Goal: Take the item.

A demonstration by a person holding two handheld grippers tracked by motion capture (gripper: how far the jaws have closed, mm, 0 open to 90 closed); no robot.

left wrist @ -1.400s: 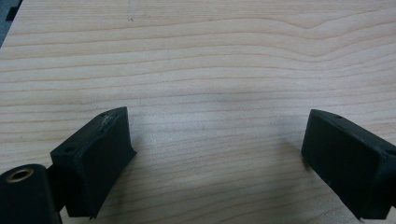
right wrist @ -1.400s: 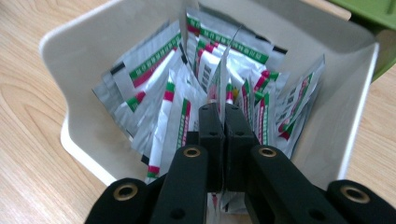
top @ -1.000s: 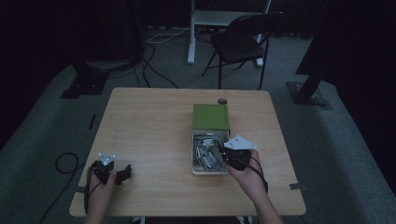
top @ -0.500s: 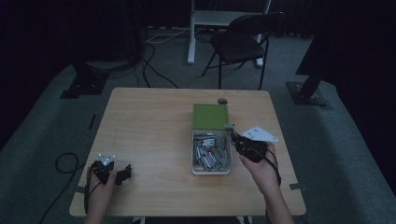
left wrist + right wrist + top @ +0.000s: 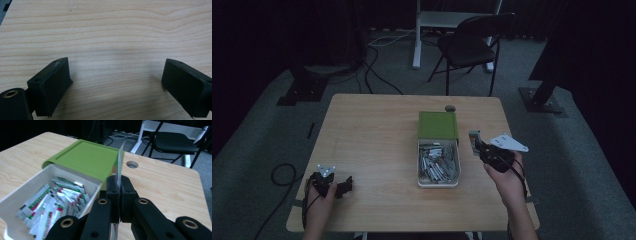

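Up and away to the right goes the right gripper (image 5: 475, 141), which a second ago was down at the right edge of the white drawer (image 5: 438, 183) and now hangs above bare table (image 5: 372, 135) just right of it, level with the drawer's far end. Its jaws are pressed together on a sachet (image 5: 120, 161), a thin packet seen edge-on in the right gripper view, standing upright out of the jaw tips with its lower end running down between them. From above, the packet is the small pale piece at the gripper's far tip, just right of the seam where the green box (image 5: 438, 124) meets the drawer. That drawer is pulled out toward the near side and holds a loose heap of similar sachets (image 5: 53, 202), white with red and green print. Over on the near left, the left gripper (image 5: 343, 186) has not budged: it rests low at the table's near left corner, well apart from the box, jaws spread wide with plain wood grain between them in the left gripper view.
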